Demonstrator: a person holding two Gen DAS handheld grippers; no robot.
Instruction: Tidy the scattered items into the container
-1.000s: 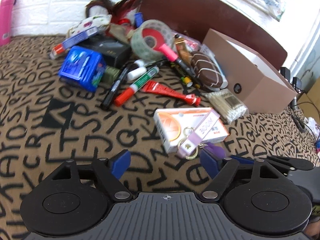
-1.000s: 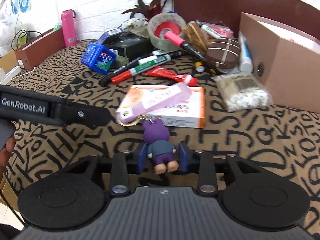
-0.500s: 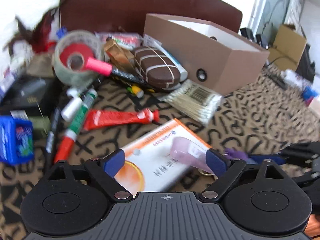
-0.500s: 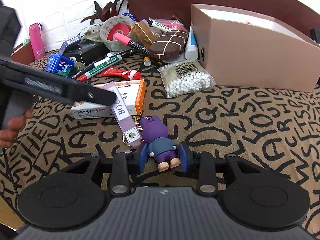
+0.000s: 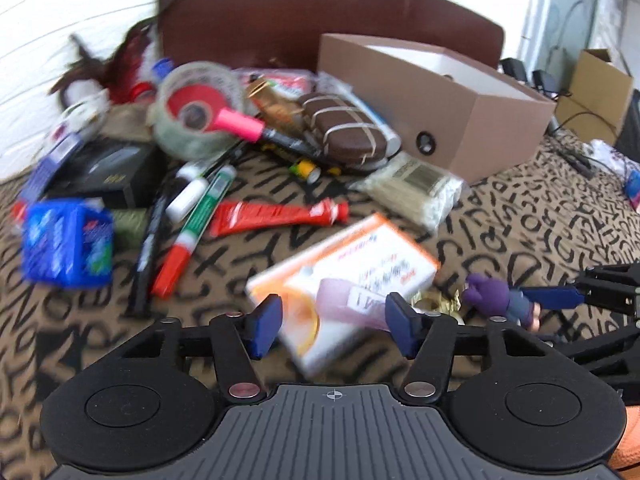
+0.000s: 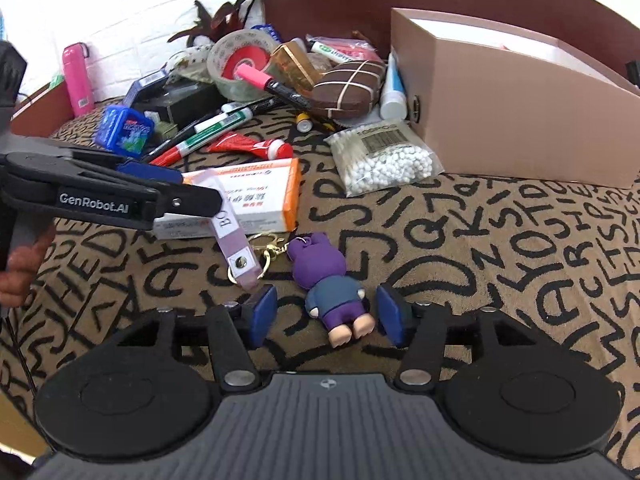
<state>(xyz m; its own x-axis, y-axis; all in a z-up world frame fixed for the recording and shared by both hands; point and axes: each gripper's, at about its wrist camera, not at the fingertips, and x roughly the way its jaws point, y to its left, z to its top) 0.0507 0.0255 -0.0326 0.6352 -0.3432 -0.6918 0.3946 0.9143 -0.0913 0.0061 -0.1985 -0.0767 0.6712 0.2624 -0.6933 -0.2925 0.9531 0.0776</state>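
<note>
Your right gripper, clamped on the purple figure keychain half a second ago, now stands open with it lying between the pads, while your open left gripper hovers over its strap, well short of the cardboard box.

"GenRobot.AI" stands on the left tool's arm; "BO" on the lilac strap.

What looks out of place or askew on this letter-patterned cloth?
The orange-and-white carton lies askew, with a pale purple keychain strap draped over its edge. The purple figurine on that keychain lies on the cloth, between the open fingers of the right gripper. The brown cardboard box stands nearby.
</note>
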